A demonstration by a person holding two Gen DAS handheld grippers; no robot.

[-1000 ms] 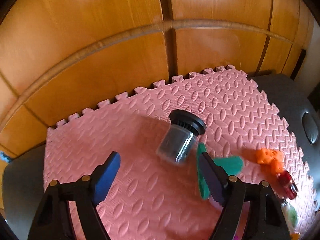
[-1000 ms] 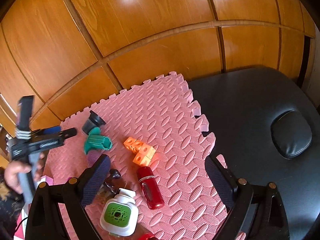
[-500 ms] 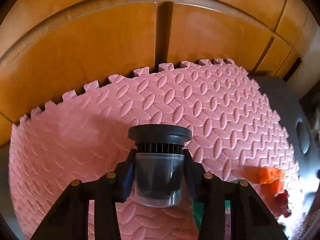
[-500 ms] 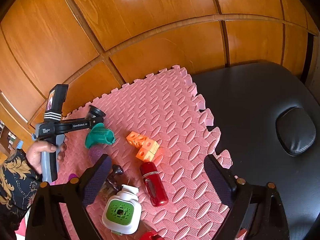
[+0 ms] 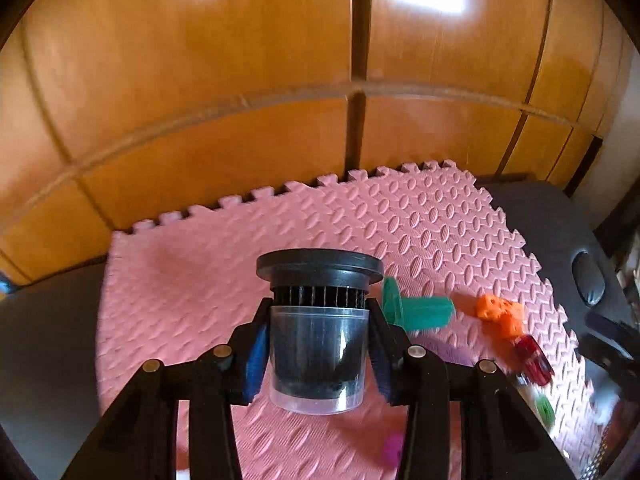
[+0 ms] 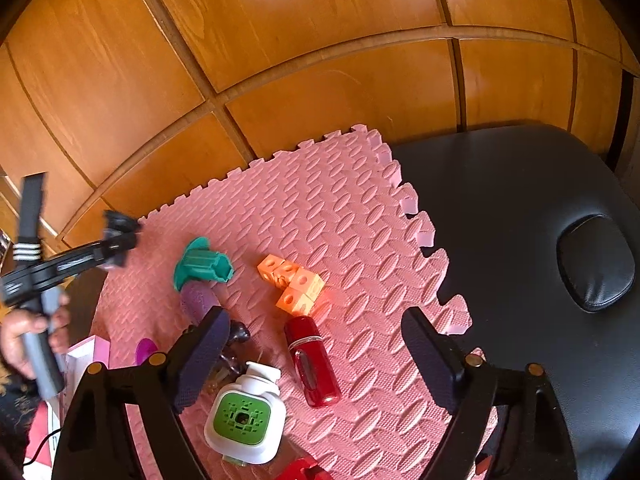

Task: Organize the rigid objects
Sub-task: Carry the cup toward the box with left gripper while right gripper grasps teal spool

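My left gripper [image 5: 319, 322] is shut on a clear jar with a black ribbed lid [image 5: 316, 360], held upright above the pink foam mat [image 5: 180, 300]. The right wrist view shows that gripper [image 6: 118, 240] blurred at the mat's left edge, held by a person's hand [image 6: 24, 336]. My right gripper [image 6: 316, 320] hovers over the mat's near side; its jaws are closing slowly, still wide, with nothing between them. Below it lie a red bottle [image 6: 314, 362], joined orange cubes [image 6: 294, 282], a teal plastic piece [image 6: 202, 266] and a white device with a green face [image 6: 246, 414].
A purple object [image 6: 198, 298] and a small dark piece [image 6: 238, 332] lie by the right gripper's left finger. The mat rests on a black padded table [image 6: 520, 200] with a round cushion [image 6: 596, 264]. Wooden wall panels [image 6: 320, 40] stand close behind.
The left gripper shut on the lying jar, then raised it upright off the mat and drew back. The right gripper stayed put, its jaws slightly narrower.
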